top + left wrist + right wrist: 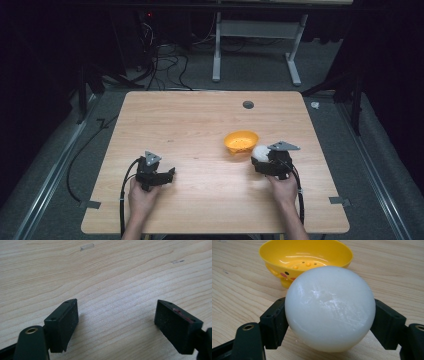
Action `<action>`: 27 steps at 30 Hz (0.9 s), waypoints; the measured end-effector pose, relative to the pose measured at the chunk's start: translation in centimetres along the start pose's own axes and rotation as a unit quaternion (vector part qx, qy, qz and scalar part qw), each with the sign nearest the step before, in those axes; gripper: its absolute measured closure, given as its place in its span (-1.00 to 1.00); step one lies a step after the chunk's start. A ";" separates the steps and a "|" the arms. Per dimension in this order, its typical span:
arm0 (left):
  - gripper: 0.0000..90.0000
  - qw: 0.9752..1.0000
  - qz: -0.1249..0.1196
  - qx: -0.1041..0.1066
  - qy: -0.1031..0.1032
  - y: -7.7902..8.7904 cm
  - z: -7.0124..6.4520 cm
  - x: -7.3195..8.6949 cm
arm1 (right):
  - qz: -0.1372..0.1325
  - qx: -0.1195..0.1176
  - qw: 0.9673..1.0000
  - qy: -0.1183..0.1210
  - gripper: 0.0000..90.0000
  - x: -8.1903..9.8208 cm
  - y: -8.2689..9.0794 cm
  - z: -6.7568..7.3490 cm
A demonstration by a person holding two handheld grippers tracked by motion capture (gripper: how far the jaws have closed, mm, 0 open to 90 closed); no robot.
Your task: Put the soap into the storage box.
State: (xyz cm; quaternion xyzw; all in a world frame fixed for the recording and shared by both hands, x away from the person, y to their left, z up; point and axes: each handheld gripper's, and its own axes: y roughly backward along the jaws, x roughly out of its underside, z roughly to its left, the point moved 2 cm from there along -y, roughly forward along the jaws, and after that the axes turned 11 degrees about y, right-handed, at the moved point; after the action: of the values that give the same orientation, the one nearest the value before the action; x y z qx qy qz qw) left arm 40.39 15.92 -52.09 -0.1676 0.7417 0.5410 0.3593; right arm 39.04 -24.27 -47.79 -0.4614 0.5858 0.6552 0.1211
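Right gripper (329, 315) clamps a smooth white ball (330, 308) at centre frame, just before the yellow plastic bowl (305, 257); left gripper (116, 326) gapes wide, empty, over the wooden tabletop (105, 272)

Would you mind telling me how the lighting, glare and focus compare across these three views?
High view: the wooden table is lit while the floor and surroundings fall dark. Right gripper view: soft glare streaks cross the white ball, highlights gleam inside the yellow bowl, and both look sharp. Left gripper view: the open left gripper casts faint shadows on evenly lit wood.
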 end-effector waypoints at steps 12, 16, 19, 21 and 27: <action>-0.56 1.000 0.000 0.000 0.000 0.0 0.0 0.0 | -0.012 -0.013 1.000 0.009 -0.45 -1.2 0.7 0.6; -0.56 1.000 0.000 0.000 0.000 0.0 0.0 0.0 | -0.015 -0.017 1.000 0.015 -0.45 -1.7 0.8 0.8; -0.56 1.000 0.000 0.000 0.000 0.0 0.0 0.0 | -0.016 -0.018 1.000 0.018 -0.45 -2.0 0.8 1.0; -0.56 1.000 0.000 0.000 0.000 0.0 0.0 0.0 | -0.016 -0.019 0.999 0.020 -0.45 -2.2 0.7 1.0; -0.56 1.000 0.000 0.000 0.000 0.0 0.0 0.0 | -0.018 -0.021 0.999 0.023 -0.45 -2.7 0.7 1.2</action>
State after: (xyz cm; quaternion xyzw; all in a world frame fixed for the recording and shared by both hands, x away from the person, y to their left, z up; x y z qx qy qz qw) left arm 40.39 15.93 -52.09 -0.1676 0.7419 0.5408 0.3593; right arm 39.47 -22.34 -45.45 -0.4893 0.5661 0.6542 0.1101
